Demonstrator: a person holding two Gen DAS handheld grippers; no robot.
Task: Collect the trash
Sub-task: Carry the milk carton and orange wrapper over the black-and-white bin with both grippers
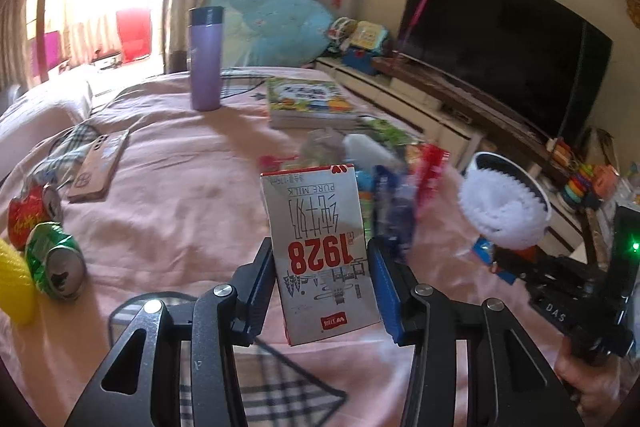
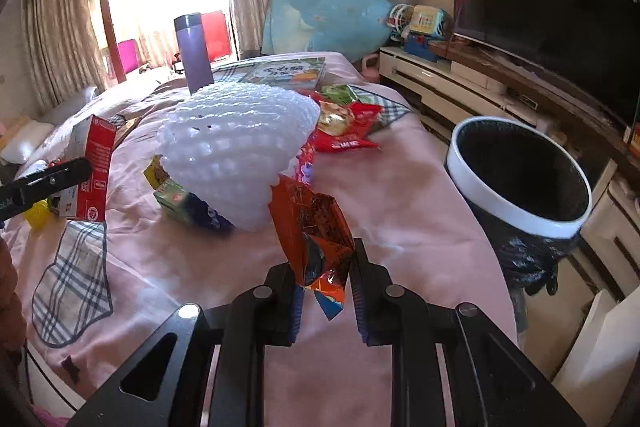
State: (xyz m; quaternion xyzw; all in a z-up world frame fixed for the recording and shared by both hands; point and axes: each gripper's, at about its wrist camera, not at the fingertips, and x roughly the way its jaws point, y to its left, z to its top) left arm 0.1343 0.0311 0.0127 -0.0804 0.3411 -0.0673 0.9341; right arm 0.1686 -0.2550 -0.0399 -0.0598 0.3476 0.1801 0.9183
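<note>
My left gripper (image 1: 322, 259) is shut on a white and red milk carton (image 1: 320, 251), held upright above the pink bed; the carton also shows in the right wrist view (image 2: 90, 171). My right gripper (image 2: 325, 275) is shut on an orange snack wrapper (image 2: 314, 231), with a white foam fruit net (image 2: 240, 147) sticking up just beyond it. The black trash bin (image 2: 516, 171) with a white rim stands on the floor to the right of the bed. More wrappers (image 2: 344, 127) lie on the bed. Crushed cans (image 1: 56, 263) lie at the left.
A purple flask (image 1: 206, 59), a picture book (image 1: 308, 99) and a phone (image 1: 100, 167) lie on the bed (image 1: 180, 195). A yellow foam net (image 1: 14, 287) is at far left. A TV (image 2: 548, 11) on a low white cabinet lines the right wall.
</note>
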